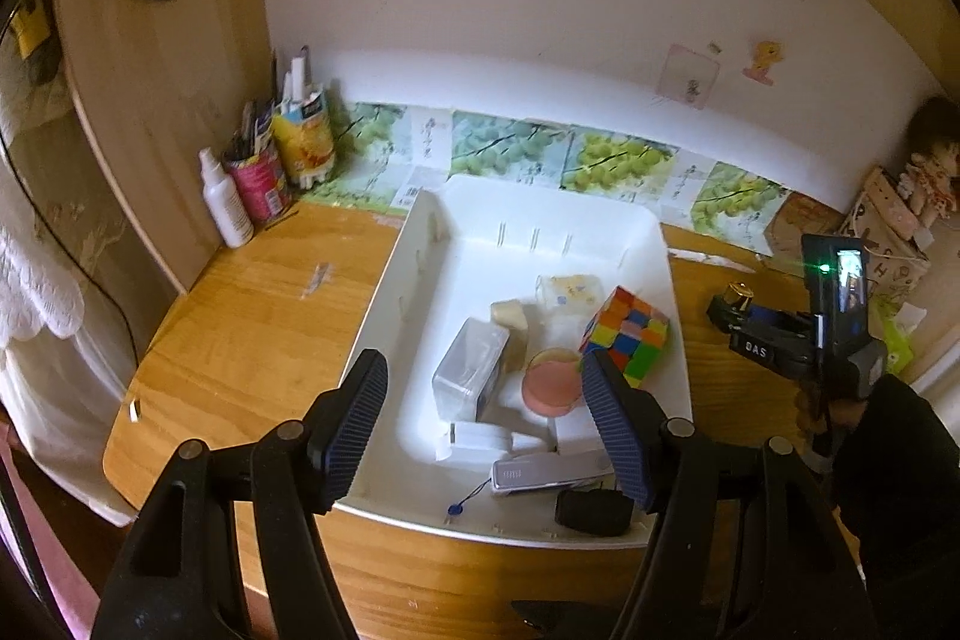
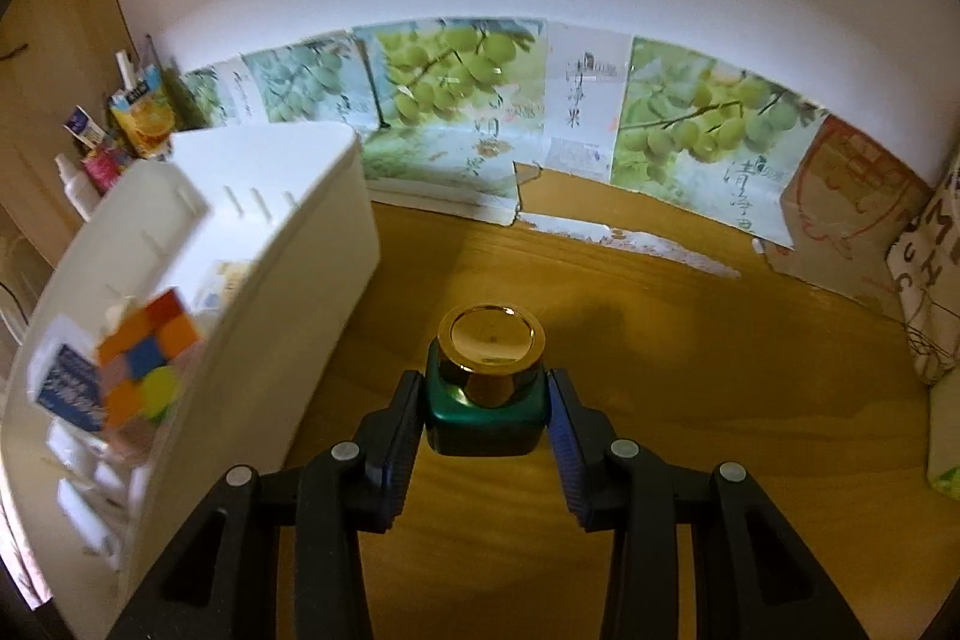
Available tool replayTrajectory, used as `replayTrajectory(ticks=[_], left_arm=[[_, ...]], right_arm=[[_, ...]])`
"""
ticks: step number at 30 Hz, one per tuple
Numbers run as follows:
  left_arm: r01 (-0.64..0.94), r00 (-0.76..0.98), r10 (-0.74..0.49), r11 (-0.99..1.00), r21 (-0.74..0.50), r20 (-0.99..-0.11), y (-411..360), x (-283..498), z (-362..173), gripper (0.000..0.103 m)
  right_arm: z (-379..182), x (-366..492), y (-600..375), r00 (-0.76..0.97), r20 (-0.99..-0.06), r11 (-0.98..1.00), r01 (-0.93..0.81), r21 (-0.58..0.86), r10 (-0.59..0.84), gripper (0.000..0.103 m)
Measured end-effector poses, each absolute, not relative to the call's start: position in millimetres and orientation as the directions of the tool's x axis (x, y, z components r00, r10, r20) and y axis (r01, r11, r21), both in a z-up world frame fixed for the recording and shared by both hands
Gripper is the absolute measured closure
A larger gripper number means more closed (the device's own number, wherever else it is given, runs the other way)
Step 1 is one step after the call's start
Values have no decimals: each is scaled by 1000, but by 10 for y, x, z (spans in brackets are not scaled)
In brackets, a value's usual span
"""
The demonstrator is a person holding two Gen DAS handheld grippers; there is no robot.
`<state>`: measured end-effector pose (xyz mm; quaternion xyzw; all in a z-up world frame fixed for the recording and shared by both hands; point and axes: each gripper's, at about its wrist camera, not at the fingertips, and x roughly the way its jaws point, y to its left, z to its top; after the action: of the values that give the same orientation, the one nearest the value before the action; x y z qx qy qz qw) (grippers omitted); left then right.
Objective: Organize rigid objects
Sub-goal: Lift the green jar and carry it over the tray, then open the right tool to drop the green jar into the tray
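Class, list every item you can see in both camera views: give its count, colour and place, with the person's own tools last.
White plastic tray: one, on the wooden desk.
Multicoloured puzzle cube: one, in the tray.
Pink round jar: one, in the tray.
Clear plastic box: one, in the tray.
Silver flat device: one, tray's near edge.
White spray bottle: one, desk's far left corner.
Green jar with gold lid: one, right of the tray.
Left tool: open, above the tray.
Right tool: shut on the green jar.
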<state>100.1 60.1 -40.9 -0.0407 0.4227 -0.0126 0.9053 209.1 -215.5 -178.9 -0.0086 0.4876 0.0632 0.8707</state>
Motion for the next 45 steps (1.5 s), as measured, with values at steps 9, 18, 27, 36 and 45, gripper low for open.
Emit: replayTrajectory(ticks=[9, 18, 27, 36, 45], left_arm=[[54, 693, -136, 989, -138, -708, 642, 984, -236, 23], [87, 703, -228, 968, -236, -673, 794, 920, -155, 21], [80, 682, -231, 967, -243, -694, 960, 813, -234, 16], [58, 620, -247, 961, -270, -745, 1163, 739, -475, 16], [138, 611, -310, 948, -287, -728, 960, 685, -419, 16]], right_arm=[[-1279, 1744, -1974, 573, -813, 991, -132, 28, 100, 62], [-1011, 1462, -1381, 571, -801, 971, -234, 47, 177, 62], [-976, 1230, -872, 547, -804, 946, -319, 56, 232, 62], [-1027, 1095, -762, 571, -788, 961, -260, 90, 229, 62], [-810, 893, -942, 621, -754, 975, -181, 128, 214, 25]])
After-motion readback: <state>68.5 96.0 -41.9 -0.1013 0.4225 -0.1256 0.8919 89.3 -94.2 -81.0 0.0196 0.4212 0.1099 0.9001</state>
